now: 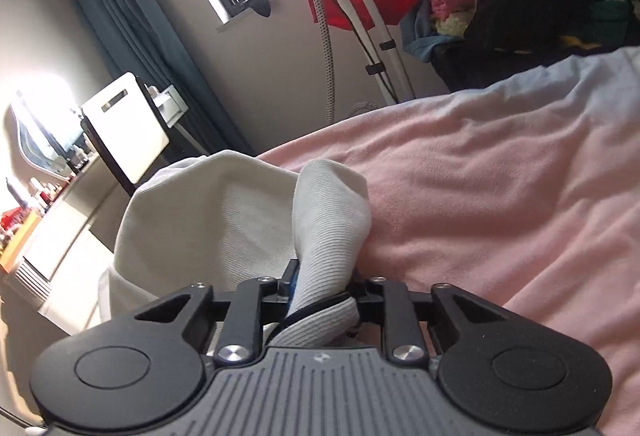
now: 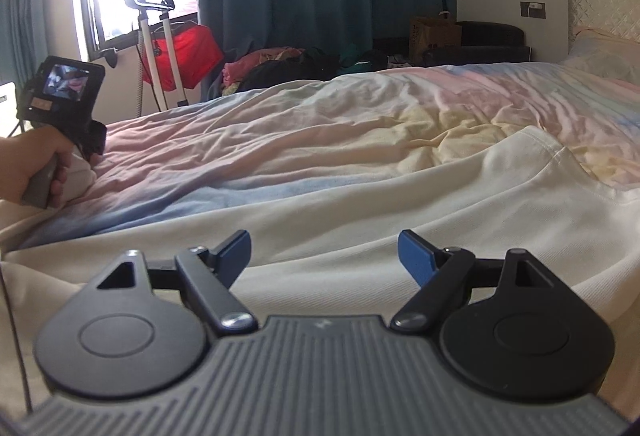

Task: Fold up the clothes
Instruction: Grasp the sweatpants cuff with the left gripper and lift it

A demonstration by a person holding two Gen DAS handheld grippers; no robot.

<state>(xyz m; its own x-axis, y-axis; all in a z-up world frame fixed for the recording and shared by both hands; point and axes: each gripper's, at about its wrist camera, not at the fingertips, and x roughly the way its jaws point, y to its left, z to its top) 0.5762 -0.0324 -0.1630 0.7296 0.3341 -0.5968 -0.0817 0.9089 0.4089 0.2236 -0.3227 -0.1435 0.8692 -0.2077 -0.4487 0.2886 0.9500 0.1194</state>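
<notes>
- Seemingly mid-fold, in the left wrist view: the left gripper (image 1: 320, 288) is clenched on a ribbed edge of the cream-white knit cotton garment (image 1: 224, 220), lifting it into a bunched peak above the pink crumpled bed cover (image 1: 500, 175).
- Beyond the bed cover, a dark basket-like heap (image 1: 516, 19) holds pink, yellow and teal clothes; whether it is a real container I cannot tell.
- In the right wrist view: the right gripper (image 2: 324, 256) hangs released, blue-padded jaws wide apart, just above the garment (image 2: 360, 203), which lies spread and wrinkled across the near bed cover (image 2: 320, 115).
- No finished fold shows; most of the cloth lies flat, so folding appears largely left.
- At the left edge, a hand (image 2: 32, 167) grips the other tool's handle.
</notes>
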